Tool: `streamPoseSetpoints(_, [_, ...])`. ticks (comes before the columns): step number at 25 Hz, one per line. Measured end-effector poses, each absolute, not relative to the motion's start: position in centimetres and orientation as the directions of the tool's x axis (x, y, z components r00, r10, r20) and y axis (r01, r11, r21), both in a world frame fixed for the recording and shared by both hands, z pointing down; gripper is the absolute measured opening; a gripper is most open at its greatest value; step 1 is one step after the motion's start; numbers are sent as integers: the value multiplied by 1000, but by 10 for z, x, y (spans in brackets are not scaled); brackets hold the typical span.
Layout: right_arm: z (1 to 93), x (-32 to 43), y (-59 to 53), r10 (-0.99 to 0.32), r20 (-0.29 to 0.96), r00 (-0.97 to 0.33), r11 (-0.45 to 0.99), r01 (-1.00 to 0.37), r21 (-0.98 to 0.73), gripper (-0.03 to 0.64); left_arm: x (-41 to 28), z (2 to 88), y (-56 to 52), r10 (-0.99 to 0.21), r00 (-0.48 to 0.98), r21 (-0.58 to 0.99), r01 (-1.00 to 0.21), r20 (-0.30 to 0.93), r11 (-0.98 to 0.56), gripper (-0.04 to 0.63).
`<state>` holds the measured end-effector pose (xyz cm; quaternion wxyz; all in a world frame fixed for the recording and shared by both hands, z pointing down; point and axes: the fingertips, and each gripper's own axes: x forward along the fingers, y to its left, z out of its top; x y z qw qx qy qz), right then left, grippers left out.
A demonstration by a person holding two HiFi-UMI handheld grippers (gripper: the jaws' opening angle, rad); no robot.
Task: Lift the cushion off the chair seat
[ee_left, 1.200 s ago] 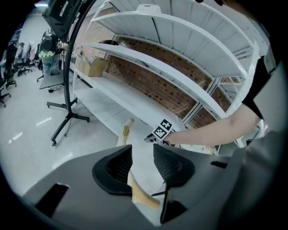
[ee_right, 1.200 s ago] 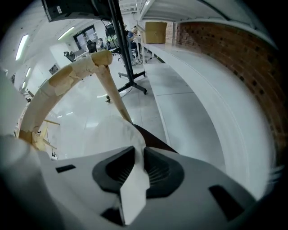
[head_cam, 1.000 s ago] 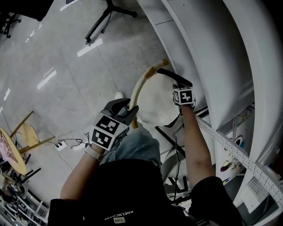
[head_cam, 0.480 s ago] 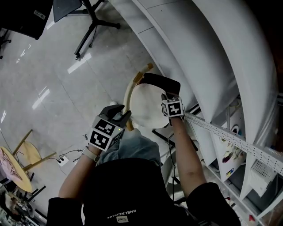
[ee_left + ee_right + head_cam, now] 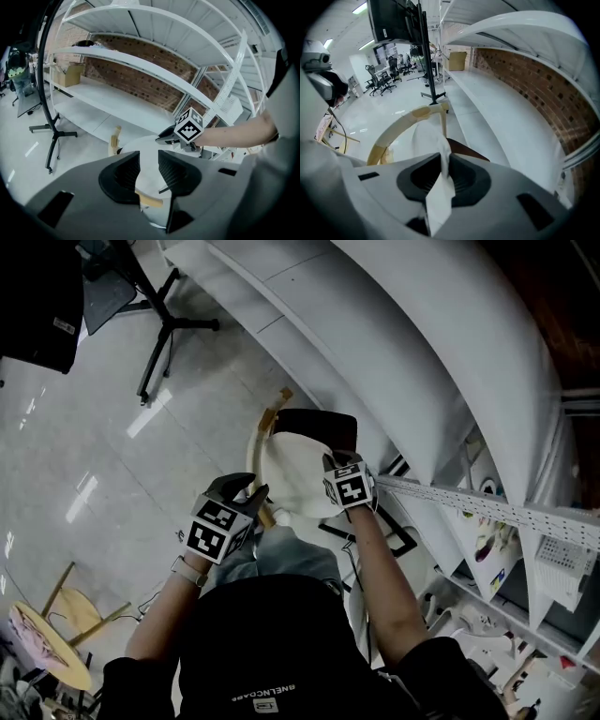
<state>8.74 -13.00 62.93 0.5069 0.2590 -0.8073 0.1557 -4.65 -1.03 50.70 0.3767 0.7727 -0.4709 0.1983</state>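
Note:
A round white cushion (image 5: 298, 474) lies tilted over the chair's dark seat (image 5: 314, 423), inside the curved wooden backrest (image 5: 253, 444). My right gripper (image 5: 336, 460) is shut on the cushion's far edge. In the right gripper view a fold of white fabric (image 5: 440, 154) is pinched between the jaws of the right gripper (image 5: 443, 173), with the dark seat (image 5: 464, 149) bare beneath it. My left gripper (image 5: 255, 495) is at the backrest's near end. In the left gripper view the wooden rail (image 5: 150, 201) spans the jaws of the left gripper (image 5: 149, 171), with the cushion (image 5: 147, 150) beyond it.
White curved shelving (image 5: 403, 352) runs close behind the chair, with a perforated shelf rail (image 5: 487, 507) at the right. A black-legged stand (image 5: 155, 329) is on the pale floor at the upper left. A small wooden stool (image 5: 56, 652) sits at the lower left.
My right gripper has risen with the cushion's edge, and more of the dark seat shows under it. My left gripper's jaws have narrowed onto the wooden backrest.

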Motion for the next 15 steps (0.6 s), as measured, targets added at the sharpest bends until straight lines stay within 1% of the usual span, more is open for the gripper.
streamPoseSetpoints(15, [556, 85, -132, -383, 844, -375, 754, -655, 51, 60, -45, 480, -50, -560, 549, 378, -835, 621, -399, 127])
